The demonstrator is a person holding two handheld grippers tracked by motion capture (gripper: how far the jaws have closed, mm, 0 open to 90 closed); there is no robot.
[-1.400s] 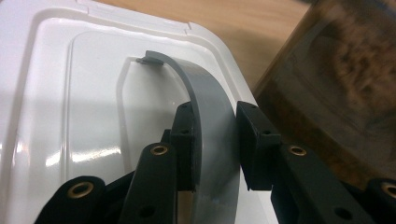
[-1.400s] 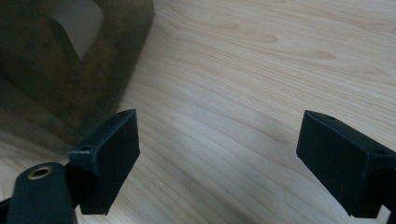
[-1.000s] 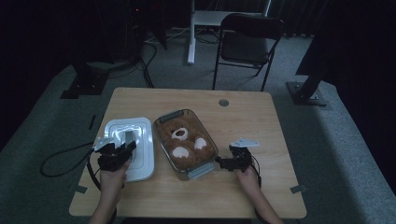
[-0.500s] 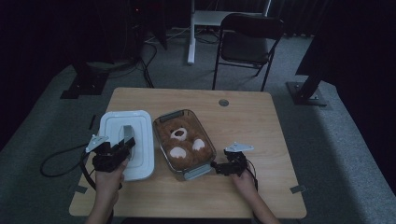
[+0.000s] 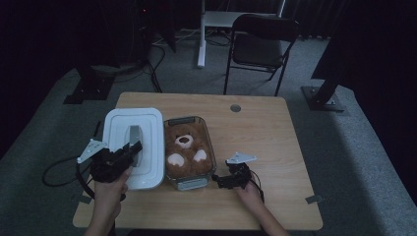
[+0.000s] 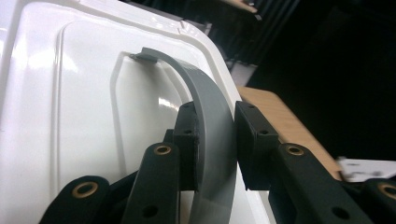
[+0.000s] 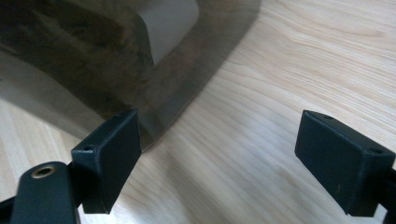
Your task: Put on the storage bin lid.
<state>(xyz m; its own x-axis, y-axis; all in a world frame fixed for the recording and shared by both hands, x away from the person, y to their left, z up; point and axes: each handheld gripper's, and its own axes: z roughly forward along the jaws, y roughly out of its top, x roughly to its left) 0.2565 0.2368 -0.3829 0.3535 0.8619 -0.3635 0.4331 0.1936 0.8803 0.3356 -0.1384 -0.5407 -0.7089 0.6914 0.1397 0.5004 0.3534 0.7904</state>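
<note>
A white lid (image 5: 118, 132) with a curved grey handle (image 5: 134, 133) is at the table's left. My left gripper (image 5: 132, 149) is shut on that handle, and the lid looks raised off the wood. In the left gripper view the pads (image 6: 189, 140) press both sides of the grey handle (image 6: 212, 140) over the white lid (image 6: 70, 116). Right of the lid a smoky clear container (image 5: 169, 173) holds a brown teddy bear (image 5: 186, 149). My right gripper (image 5: 219, 181) stands open just off the container's near right corner. In the right gripper view its jaws (image 7: 224, 158) are wide apart, with the container corner (image 7: 154, 84) by the left pad.
The wooden table (image 5: 265, 142) has a small grey cap (image 5: 235, 107) near its far edge. A black folding chair (image 5: 263, 46) stands behind it. A cable (image 5: 54, 172) loops off the left edge. Stand bases (image 5: 322, 101) sit on the carpet at both sides.
My left gripper has risen with the lid held by its handle. My right gripper has slid left along the table to the container's near corner.
</note>
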